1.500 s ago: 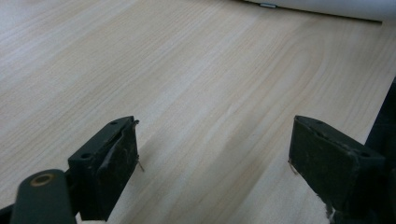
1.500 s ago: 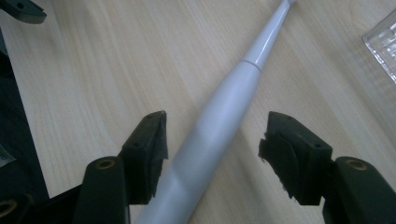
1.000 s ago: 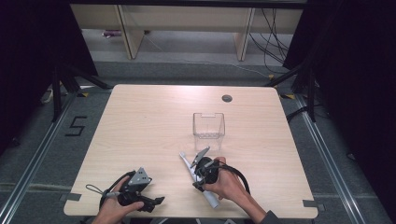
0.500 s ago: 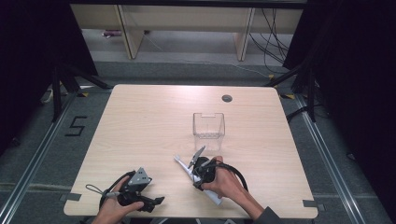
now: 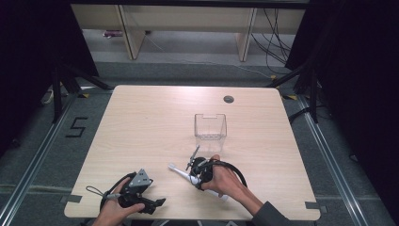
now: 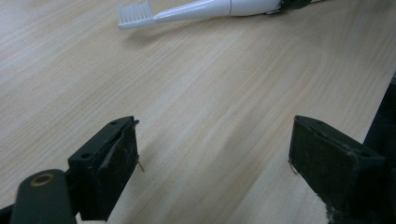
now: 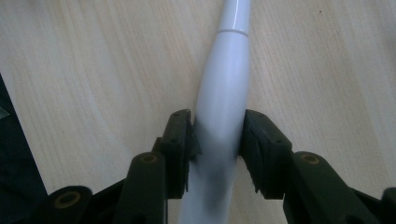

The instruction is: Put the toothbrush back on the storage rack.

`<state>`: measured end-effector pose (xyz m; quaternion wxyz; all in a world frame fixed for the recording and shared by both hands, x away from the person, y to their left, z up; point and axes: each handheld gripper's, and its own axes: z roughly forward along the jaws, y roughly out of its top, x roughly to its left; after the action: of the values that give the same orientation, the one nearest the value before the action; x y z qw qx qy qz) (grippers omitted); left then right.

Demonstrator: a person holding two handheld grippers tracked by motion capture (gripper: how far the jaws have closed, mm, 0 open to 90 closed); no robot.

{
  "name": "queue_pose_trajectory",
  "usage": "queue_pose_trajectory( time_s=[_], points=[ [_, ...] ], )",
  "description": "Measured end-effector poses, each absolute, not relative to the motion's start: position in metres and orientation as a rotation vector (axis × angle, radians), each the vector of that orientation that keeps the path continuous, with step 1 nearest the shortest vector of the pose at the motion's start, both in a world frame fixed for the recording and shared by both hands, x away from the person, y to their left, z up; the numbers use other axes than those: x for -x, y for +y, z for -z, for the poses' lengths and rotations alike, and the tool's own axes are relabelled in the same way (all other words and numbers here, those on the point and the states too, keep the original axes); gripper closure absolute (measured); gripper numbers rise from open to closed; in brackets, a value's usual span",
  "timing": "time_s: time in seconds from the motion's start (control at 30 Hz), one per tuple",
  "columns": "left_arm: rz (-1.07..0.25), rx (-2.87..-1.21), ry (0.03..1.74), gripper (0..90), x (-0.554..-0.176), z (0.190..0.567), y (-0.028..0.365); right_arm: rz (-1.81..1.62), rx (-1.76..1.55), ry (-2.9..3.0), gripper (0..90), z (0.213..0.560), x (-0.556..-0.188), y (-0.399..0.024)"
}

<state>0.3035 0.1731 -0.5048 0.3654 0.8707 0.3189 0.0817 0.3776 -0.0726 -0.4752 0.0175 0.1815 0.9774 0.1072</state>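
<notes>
White plastic toothbrush (image 7: 223, 93) lies low in the frame, pinched by the right gripper (image 7: 218, 140), whose jaws have just been closing, ready for lifting. Left gripper (image 6: 212, 154) waits wide open, holding nothing.

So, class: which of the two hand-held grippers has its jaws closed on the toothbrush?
The right hand-held gripper: its pads have just closed onto the white toothbrush handle. The left hand-held gripper stands open over bare table.

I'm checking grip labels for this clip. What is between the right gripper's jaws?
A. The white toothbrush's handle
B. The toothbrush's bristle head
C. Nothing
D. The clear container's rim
A: in the right gripper view, the right gripper has both pads pressed on the thick handle of the white toothbrush, which lies on the table.
</notes>
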Motion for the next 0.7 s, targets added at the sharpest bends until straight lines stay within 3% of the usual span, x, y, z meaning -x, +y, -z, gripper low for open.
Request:
queue_pose_trajectory(
  time_s=[0.7],
  points=[
    [-0.21,-2.241,0.818,14.9,-0.304,0.505,0.173,-0.031,-0.474,3.086,66.2,0.477,-0.381,-0.051]
  ],
)
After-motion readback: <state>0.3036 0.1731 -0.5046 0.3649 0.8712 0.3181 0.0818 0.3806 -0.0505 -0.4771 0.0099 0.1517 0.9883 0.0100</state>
